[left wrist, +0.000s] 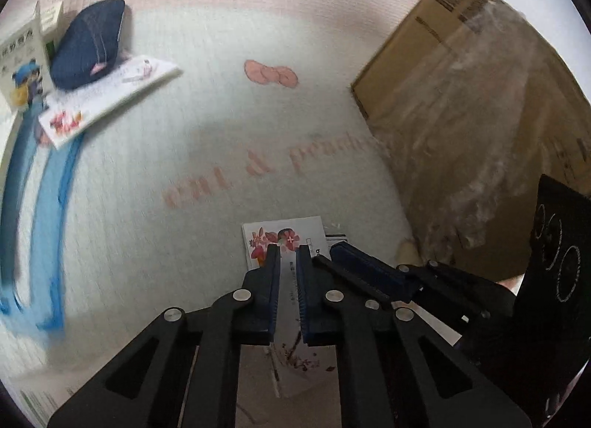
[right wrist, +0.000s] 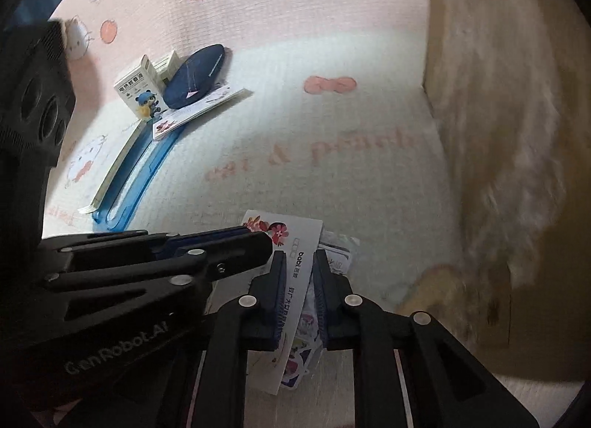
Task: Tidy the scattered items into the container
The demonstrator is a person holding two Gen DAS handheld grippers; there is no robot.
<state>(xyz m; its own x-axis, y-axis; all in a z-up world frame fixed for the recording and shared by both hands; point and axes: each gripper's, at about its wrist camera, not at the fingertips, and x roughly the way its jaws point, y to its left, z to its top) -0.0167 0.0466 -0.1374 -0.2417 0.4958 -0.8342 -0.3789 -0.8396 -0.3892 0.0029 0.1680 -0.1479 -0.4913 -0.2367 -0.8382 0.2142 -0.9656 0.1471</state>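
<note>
A pink-and-white quilted mat (right wrist: 332,40), printed with bows, cats and "cat & peach", covers the floor.

Both wrist cameras look steeply down along their gripper fingers, close above the mat (left wrist: 184,243). Both views share the flowered card (left wrist: 284,232) and cardboard box (left wrist: 461,114).

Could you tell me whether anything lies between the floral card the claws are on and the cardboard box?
Nothing visible does. Both claws, left and right, are shut on the floral card, and only bare mat shows between it and the cardboard box at the right. Its opening is not visible.
</note>
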